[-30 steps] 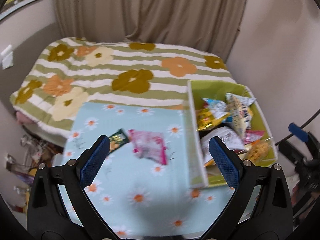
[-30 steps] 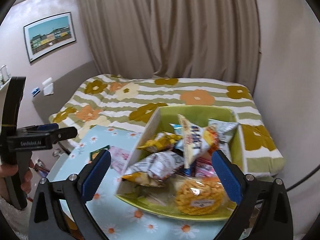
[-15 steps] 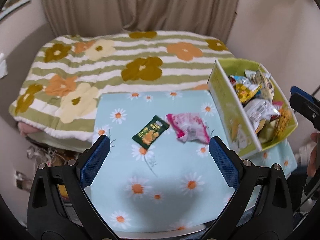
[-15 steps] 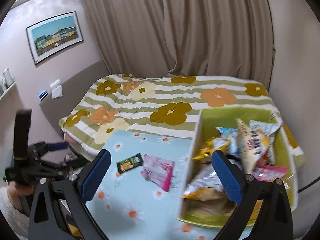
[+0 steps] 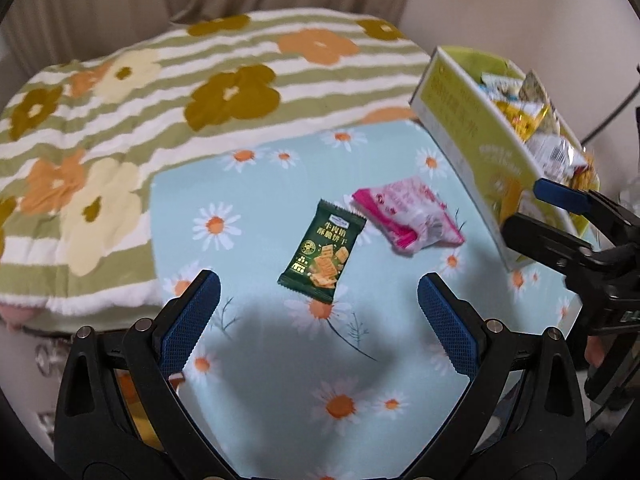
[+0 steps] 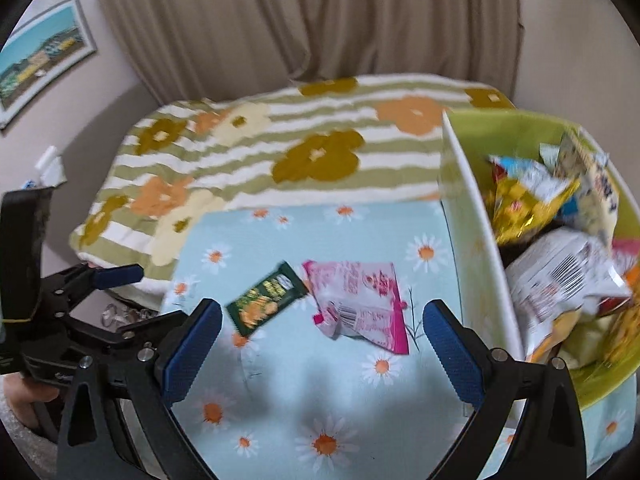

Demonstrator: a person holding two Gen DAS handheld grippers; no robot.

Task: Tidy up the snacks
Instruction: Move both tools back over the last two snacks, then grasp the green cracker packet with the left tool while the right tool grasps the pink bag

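Where daisies spread, green packet, pink packet

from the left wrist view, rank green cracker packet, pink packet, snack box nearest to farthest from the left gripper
Left gripper, jaws open:
1. Green cracker packet, just ahead, centre of the cloth.
2. Pink packet, ahead to the right.
3. Snack box, far right edge of the table.

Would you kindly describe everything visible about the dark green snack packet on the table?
The dark green snack packet is a small flat rectangular sachet, glossy like foil or plastic, with crimped ends. Its front faces up, printed with golden lettering, a round emblem and square crackers. It looks sealed and lies flat, tilted diagonally, on the daisy-print tablecloth. The pink packet lies beside it; from the right wrist view their corners seem to meet. Neither tool touches it.
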